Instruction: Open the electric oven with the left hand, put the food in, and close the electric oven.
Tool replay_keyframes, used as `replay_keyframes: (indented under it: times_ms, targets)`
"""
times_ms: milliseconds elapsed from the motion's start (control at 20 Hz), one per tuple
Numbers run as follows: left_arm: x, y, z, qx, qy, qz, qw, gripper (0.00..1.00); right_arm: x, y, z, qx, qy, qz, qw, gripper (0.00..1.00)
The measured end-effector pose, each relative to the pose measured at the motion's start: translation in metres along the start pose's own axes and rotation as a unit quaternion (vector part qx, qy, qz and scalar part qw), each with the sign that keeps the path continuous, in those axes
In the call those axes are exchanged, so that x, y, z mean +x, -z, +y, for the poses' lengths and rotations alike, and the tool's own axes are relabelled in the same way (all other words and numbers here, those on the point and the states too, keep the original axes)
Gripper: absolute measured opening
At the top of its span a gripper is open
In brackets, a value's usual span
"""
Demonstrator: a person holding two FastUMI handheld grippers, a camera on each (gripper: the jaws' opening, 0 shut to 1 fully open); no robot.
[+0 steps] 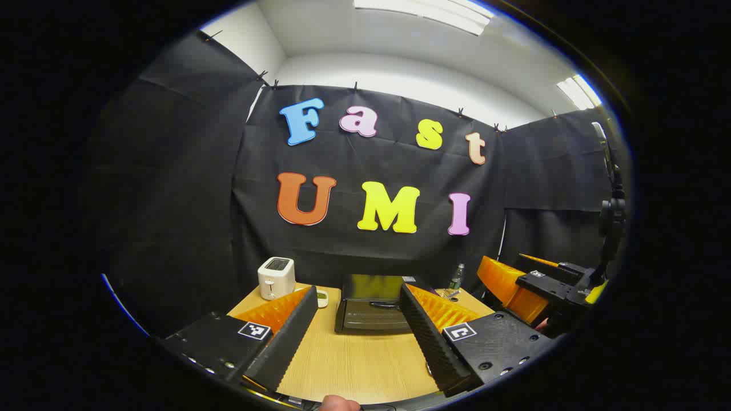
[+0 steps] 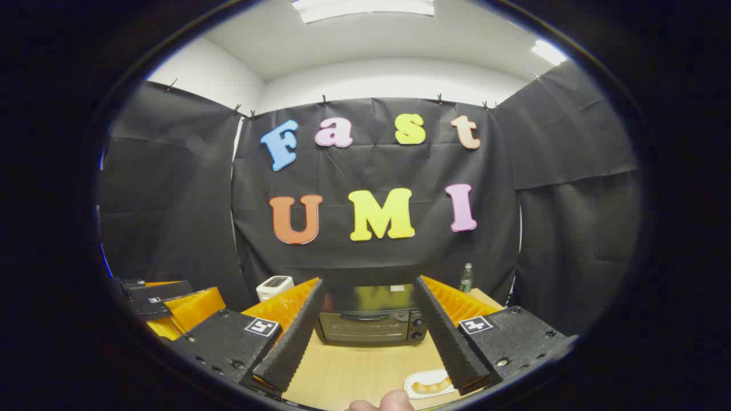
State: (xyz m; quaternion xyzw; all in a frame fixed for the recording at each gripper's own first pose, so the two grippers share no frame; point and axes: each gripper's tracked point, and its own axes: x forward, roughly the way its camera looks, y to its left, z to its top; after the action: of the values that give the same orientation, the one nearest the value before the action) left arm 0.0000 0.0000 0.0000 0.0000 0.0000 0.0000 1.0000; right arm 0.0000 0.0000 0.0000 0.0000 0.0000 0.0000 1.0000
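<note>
The black electric oven [image 2: 371,326] stands at the back of the wooden table [image 2: 354,371] with its door shut and its knobs at the right. The food, a long browned roll on a small white plate [image 2: 429,386], lies near the table's front, below my right finger. My right gripper [image 2: 370,282] is open and holds nothing, hovering in front of the oven. My left gripper [image 1: 358,291] is also open and holds nothing, and it faces the oven [image 1: 371,311] from higher up. Each gripper appears off to the side in the other's view: the right gripper [image 1: 542,282], the left gripper [image 2: 165,302].
A white toaster [image 1: 276,278] stands left of the oven, with a small white cup [image 1: 322,298] between them. A green bottle [image 2: 466,278] sits at the back right. Black cloth walls close in the table on three sides.
</note>
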Motion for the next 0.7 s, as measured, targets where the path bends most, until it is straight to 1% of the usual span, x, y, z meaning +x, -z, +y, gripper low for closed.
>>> replay_keyframes:
  times_ms: [150, 400, 700]
  targets:
    - [0.003, 0.001, -0.001, 0.001, 0.006, 0.0, 1.0, 0.94, 0.006, -0.001, 0.004, -0.001, -0.003, -0.001, 1.0, 0.96]
    - [0.013, 0.005, 0.004, 0.001, 0.004, 0.006, 1.0, 0.94, 0.014, -0.002, 0.008, 0.002, -0.008, -0.005, 1.0, 0.96]
    - [0.014, -0.002, 0.013, 0.013, -0.011, 0.002, 1.0, 0.94, 0.024, -0.007, 0.013, 0.016, -0.014, -0.012, 1.0, 0.96]
